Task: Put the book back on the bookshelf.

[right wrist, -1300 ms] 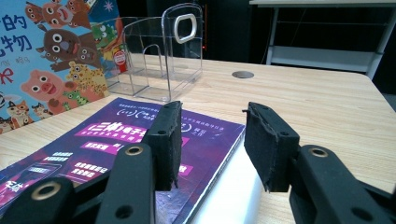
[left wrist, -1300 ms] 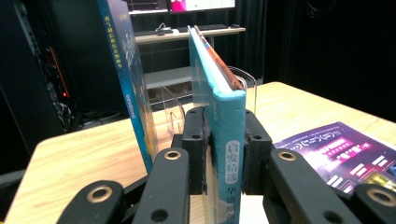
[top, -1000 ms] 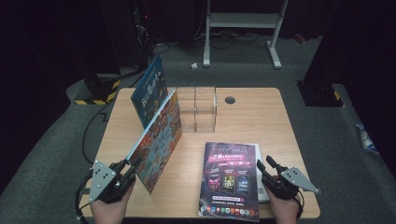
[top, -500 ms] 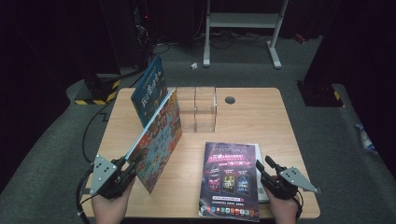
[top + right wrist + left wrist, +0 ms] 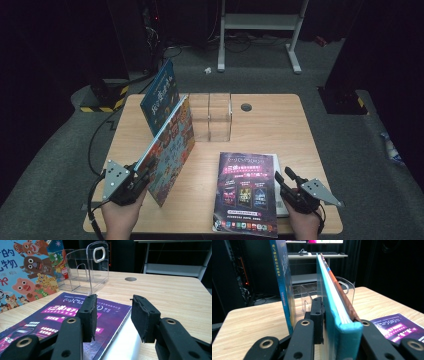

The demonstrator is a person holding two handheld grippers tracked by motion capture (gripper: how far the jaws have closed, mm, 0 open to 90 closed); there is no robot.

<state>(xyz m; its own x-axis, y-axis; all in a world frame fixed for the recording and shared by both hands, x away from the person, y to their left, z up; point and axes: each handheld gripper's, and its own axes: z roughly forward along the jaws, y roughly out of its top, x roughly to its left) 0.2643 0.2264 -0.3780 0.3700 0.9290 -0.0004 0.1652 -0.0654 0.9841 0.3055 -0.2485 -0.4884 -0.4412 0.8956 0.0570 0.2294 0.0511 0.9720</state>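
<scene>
Nearest, at the table's (image 5: pixel 280 125) front edge: left gripper (image 5: pixel 142 176) pinching the picture book (image 5: pixel 172 147) by its near bottom corner, pads pressed on both covers, teal spine (image 5: pixel 342 327) clamped between the jaws in the left gripper view. Right gripper (image 5: pixel 286 181) resting beside the purple magazine (image 5: pixel 246 192), jaws spread with nothing between the pads (image 5: pixel 144 318), just over the magazine's right edge. Held upright on edge and tilted a little, the book's long axis running away from the left hand (image 5: pixel 120 217) toward the clear rack (image 5: pixel 212 116). Rack beyond the book's far end and slightly to its right, slots open at the top. Blue book (image 5: pixel 160 95) standing at the rack's left, just behind the held one. Probably next: carrying the book forward and rightward, then lowering it into a free slot. Left hand clearly the nearer and already gripping; right hand well apart, free for the magazine.
</scene>
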